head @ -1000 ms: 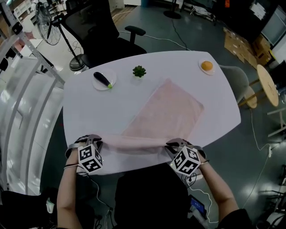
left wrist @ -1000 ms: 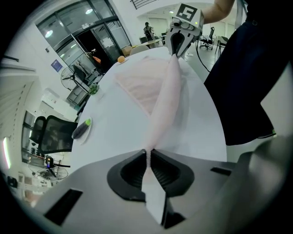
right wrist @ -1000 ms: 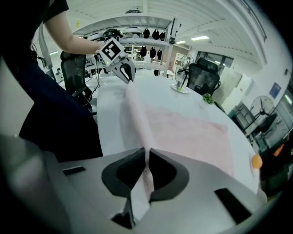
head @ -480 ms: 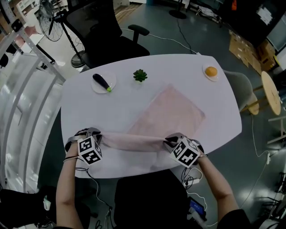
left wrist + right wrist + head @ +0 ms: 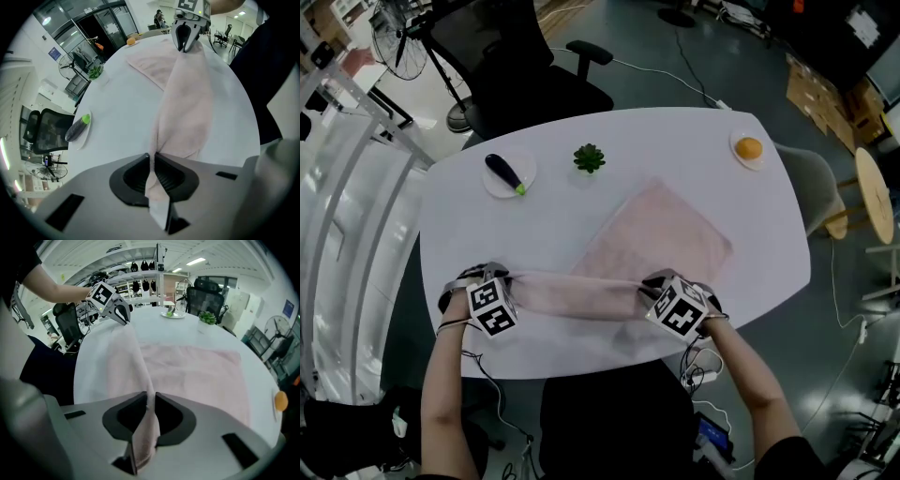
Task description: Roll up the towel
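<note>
The pale pink towel (image 5: 661, 232) lies slantwise on the white desk (image 5: 534, 225), its near edge lifted and stretched taut.

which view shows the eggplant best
The head view: the eggplant lies whole on its white plate, seen from above. The left gripper view shows it sideways near the picture's edge, distorted; the right gripper view shows only a small, far, blurred shape.

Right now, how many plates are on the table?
2. One plate holding an eggplant sits at the table's far left; the other, holding an orange, at its far right. None appears hidden.
</note>
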Motion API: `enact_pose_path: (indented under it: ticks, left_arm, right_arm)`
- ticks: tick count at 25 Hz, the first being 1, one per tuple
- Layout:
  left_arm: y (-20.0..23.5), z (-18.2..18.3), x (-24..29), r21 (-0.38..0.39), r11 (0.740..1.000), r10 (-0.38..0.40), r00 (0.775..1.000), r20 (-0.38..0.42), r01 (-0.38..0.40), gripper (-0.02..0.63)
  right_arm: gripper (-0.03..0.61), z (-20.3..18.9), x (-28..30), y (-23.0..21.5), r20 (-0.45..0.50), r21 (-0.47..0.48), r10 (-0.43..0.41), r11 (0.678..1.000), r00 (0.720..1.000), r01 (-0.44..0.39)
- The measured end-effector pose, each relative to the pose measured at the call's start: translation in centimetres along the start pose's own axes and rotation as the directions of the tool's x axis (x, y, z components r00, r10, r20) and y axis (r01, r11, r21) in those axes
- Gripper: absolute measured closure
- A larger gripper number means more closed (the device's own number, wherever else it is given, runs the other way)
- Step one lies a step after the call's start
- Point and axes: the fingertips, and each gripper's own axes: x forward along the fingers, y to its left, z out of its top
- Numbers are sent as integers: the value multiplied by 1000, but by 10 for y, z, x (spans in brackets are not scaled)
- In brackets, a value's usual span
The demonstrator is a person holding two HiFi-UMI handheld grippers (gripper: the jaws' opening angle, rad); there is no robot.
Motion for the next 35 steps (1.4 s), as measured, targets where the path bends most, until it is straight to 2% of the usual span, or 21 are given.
enact_pose_path:
  ticks: [6, 10, 16, 22, 28, 35]
  left_arm:
    - [2, 4, 6, 18, 1000, 2, 1000, -25, -2, 568]
    - [3, 3, 6, 8, 1000, 9, 1000, -10, -9, 566]
    - [19, 4, -2, -16, 997, 82, 996, 20, -81, 432]
    - [34, 9, -25, 14, 991, 134, 990, 50, -135, 339]
    - [32, 17, -56, 32, 987, 154, 981, 115, -159, 337]
    - [-1, 23, -68, 82, 987, 123, 977, 173, -138, 337]
  right_arm:
    - [500, -5, 13, -5, -36, -20, 5, 1000, 999, -6]
    - [495, -4, 15, -5, -33, -18, 5, 1000, 999, -6]
    - [453, 2, 2, -15, 23, 21, -53, 998, 998, 53]
    - [430, 14, -24, -25, 79, 23, -155, 988, 985, 154]
    - [430, 20, -54, -18, 113, 11, -230, 973, 967, 230]
    - [430, 17, -70, 7, 124, -23, -277, 959, 953, 282]
